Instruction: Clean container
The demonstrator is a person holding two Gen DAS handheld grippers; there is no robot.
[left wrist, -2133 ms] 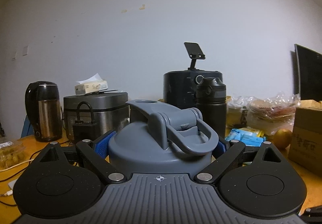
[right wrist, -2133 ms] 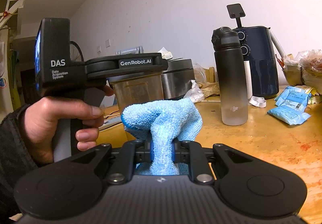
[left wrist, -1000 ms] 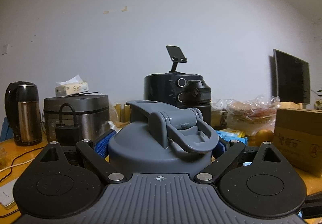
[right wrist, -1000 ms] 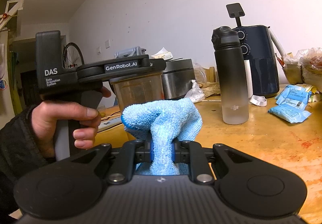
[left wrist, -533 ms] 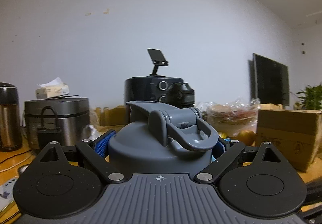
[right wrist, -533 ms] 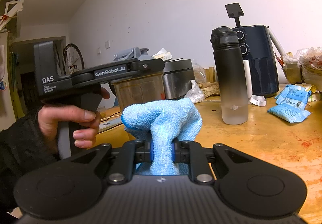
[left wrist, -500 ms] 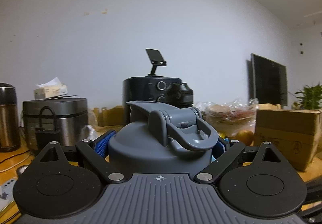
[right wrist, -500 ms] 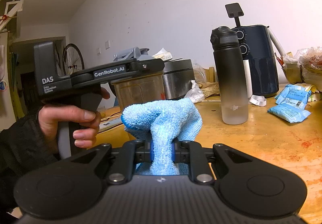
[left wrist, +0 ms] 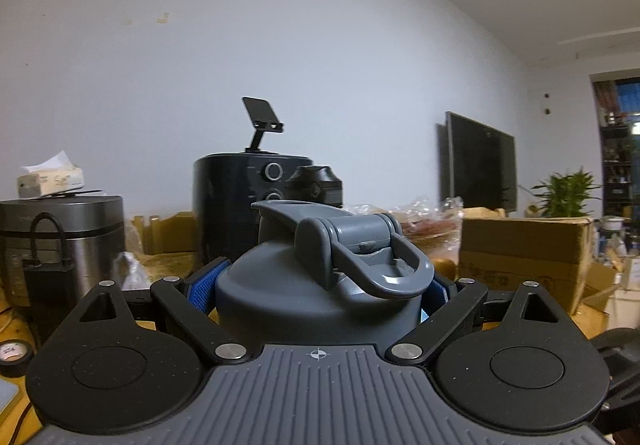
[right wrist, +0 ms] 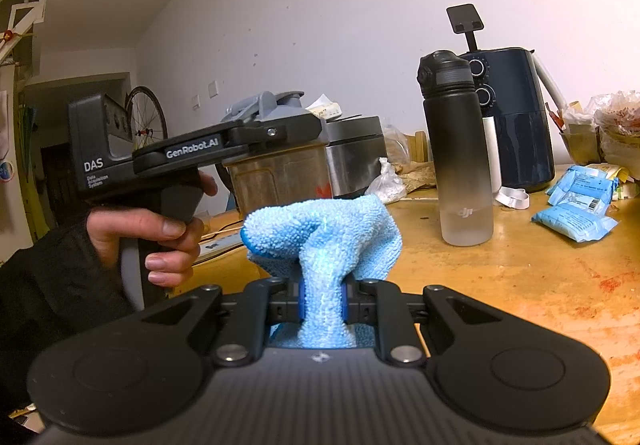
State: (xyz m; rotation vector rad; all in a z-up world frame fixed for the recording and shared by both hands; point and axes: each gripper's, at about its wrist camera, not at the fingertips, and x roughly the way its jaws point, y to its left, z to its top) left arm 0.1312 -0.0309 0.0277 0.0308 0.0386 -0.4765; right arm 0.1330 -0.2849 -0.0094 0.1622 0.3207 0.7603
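two grippers: left gripper (left wrist: 318, 295) clamps container (left wrist: 316, 277), right gripper (right wrist: 322, 303) cloth (right wrist: 324, 241).

The left gripper (left wrist: 320, 291) clamps the container (left wrist: 316, 293) below its grey lid (left wrist: 344, 245); an air fryer (left wrist: 240, 205) stands behind.

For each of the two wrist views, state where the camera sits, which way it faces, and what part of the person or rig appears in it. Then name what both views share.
Left wrist: sits behind the left gripper, facing the wall across the table; its fingers clamp the container's grey lid.
Right wrist: sits behind the right gripper, facing across the wooden table; its fingers pinch a blue cloth, and the person's left hand shows.
Shared: the container, black bottle, air fryer, rice cooker.
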